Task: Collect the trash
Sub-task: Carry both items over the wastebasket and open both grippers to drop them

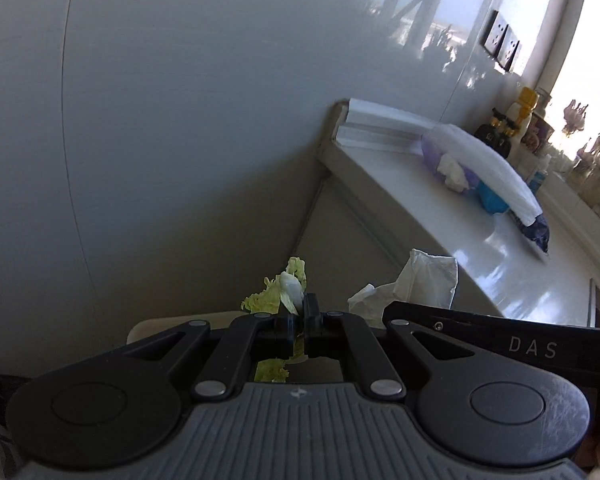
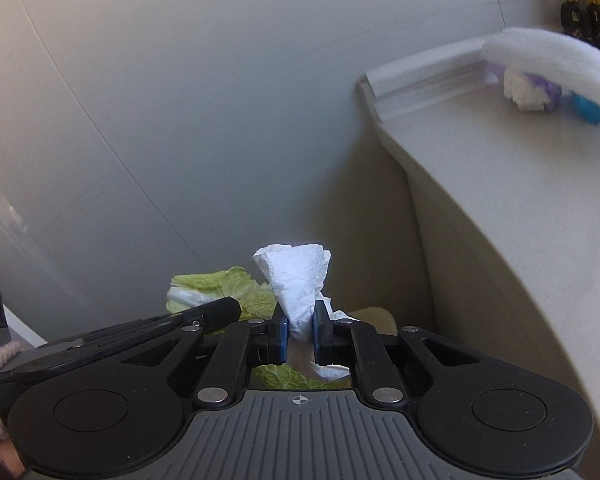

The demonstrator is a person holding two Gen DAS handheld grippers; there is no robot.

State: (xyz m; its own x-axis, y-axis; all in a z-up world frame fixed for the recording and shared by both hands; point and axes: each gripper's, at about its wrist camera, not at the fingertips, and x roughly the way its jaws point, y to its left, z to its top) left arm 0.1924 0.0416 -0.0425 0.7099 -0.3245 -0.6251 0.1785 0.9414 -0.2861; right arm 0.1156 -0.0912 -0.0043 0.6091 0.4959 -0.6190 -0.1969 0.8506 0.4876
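My left gripper (image 1: 301,312) is shut on a pale green cabbage leaf (image 1: 286,288), which sticks up above the pads and hangs below them. In the right wrist view the same cabbage leaf (image 2: 224,286) shows to the left, behind the left gripper's black finger (image 2: 216,310). My right gripper (image 2: 300,326) is shut on a crumpled white paper tissue (image 2: 296,276) that stands up between its blue pads. That tissue (image 1: 424,280) also appears in the left wrist view, just right of the leaf. Both grippers hang side by side, close to a white wall and left of a counter's end.
A white counter (image 1: 440,216) runs off to the right, bearing a white cloth roll (image 1: 488,164), a purple bag with tissue, a blue item and several bottles (image 1: 516,120). A pale rim (image 2: 374,314) shows below the grippers. Wall sockets (image 1: 502,42) sit above the counter.
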